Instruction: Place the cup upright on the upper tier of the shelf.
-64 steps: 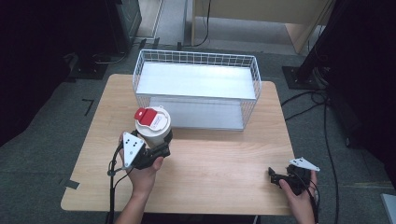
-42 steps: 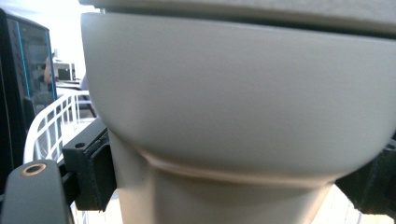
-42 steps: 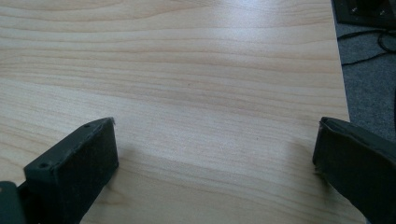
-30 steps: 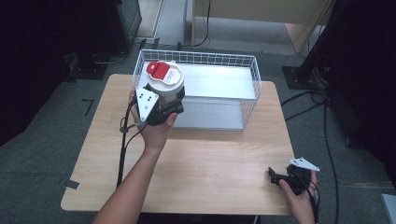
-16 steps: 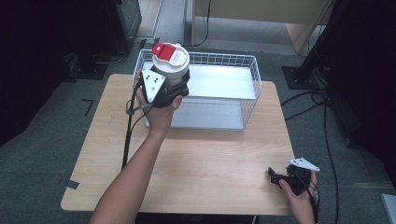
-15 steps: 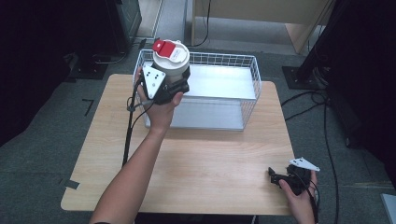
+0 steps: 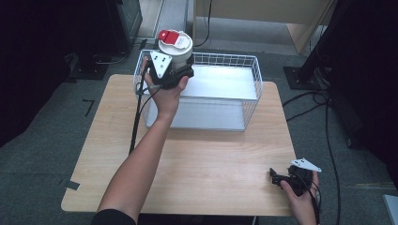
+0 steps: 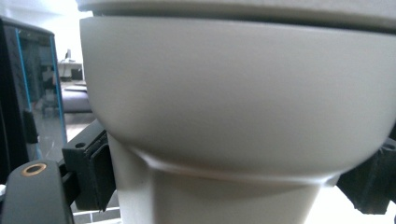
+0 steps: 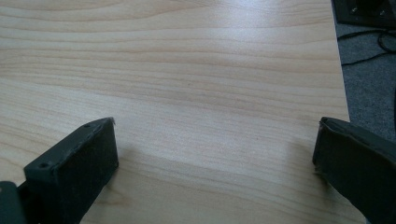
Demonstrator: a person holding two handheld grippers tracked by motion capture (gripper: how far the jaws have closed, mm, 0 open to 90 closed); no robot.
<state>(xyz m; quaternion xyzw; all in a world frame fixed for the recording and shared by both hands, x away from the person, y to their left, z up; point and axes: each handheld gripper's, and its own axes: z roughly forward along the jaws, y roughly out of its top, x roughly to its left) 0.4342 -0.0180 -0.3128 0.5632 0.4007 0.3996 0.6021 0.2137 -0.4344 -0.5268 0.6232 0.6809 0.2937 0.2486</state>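
A white jar with a red flip cap (image 7: 174, 47) is held up in the air over the left rear corner of the white wire basket (image 7: 237, 63). My left gripper (image 7: 176, 69) is shut on the jar, its black jaws pressed against both sides of the jar's body (image 8: 233, 107). My right gripper (image 7: 278, 177) rests low at the table's front right corner, open. Between its two wide-apart jaws (image 9: 215, 163) I see nothing but bare wood.
The wooden table (image 7: 202, 164) carries the wire basket at its back edge. Black equipment and cables stand on the floor behind and to the right. The table's right edge (image 9: 343, 93) lies close to my right gripper.
My left gripper has lifted the jar from the table's left middle and carried it back and up to the basket's left rear corner. The right gripper has stayed put.
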